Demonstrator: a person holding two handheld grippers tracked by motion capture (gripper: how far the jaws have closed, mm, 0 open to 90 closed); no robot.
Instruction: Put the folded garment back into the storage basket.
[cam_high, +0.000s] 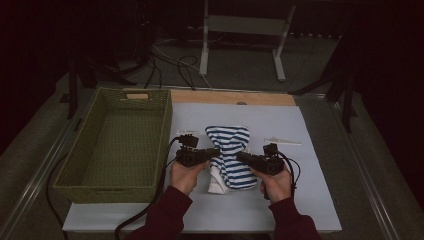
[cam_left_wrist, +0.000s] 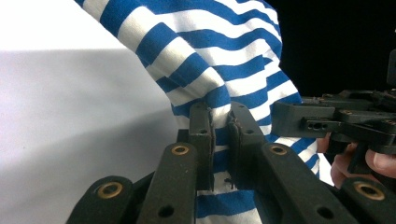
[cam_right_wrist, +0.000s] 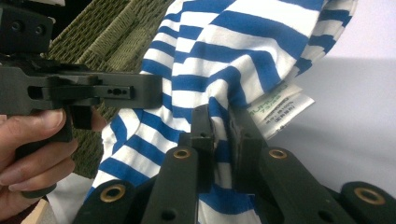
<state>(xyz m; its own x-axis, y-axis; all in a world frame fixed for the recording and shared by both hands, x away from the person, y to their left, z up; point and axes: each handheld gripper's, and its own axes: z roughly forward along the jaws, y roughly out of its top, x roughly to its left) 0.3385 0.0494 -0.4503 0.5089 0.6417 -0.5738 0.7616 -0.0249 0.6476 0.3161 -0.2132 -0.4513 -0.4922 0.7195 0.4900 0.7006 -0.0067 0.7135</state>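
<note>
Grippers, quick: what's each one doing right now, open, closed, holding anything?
Left gripper: closed, fingers pinching the blue-and-white striped cloth.
Right gripper: closed, fingers pinching the same striped cloth, beside its care label.

I read this as a lab or recording studio, not a home. The desk (cam_high: 310, 200) is a bare pale sheet over a wooden board (cam_high: 230, 97), framed by metal rails (cam_high: 30, 187). Black curtains (cam_high: 30, 60) close off both sides. Loose cables (cam_high: 170, 65) run across the grey carpet floor (cam_high: 240, 65). Behind stands the white metal frame of a stand (cam_high: 240, 30). Lighting is dim, aimed at the work surface.
</note>
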